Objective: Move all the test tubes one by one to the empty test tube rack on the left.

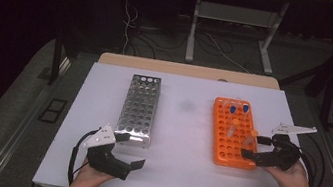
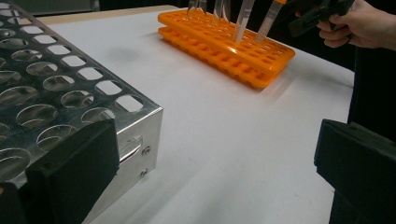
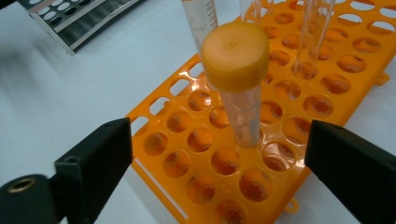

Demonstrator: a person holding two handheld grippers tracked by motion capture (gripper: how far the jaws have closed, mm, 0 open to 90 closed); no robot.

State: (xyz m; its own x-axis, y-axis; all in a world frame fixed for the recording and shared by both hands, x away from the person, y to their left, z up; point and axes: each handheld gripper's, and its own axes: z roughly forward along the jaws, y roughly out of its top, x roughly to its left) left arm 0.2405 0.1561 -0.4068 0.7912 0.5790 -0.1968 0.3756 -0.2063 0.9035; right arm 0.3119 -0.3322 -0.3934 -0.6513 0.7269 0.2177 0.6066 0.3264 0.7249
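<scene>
An orange tube rack (image 1: pixel 230 139) lies right of centre on the white table, holding two blue-capped tubes (image 1: pixel 239 108) at its far end and two orange-capped tubes. The nearer orange-capped tube (image 1: pixel 253 136) stands upright close to the rack's right edge. My right gripper (image 1: pixel 255 148) is open beside it. In the right gripper view that tube (image 3: pixel 236 56) rises between the wide-apart jaws of the right gripper (image 3: pixel 222 142), touching neither. My left gripper (image 1: pixel 131 149) is open and holds nothing, just in front of the metal tube rack (image 1: pixel 138 109). The left gripper (image 2: pixel 215 158) has its left jaw by that rack's near corner (image 2: pixel 140 116).
The metal rack's holes (image 2: pixel 56 84) look empty. A bare stretch of white table (image 1: pixel 179 141) lies between the two racks. Beyond the far edge of the table, cables and a stand's legs (image 1: pixel 194 32) sit on the dark floor.
</scene>
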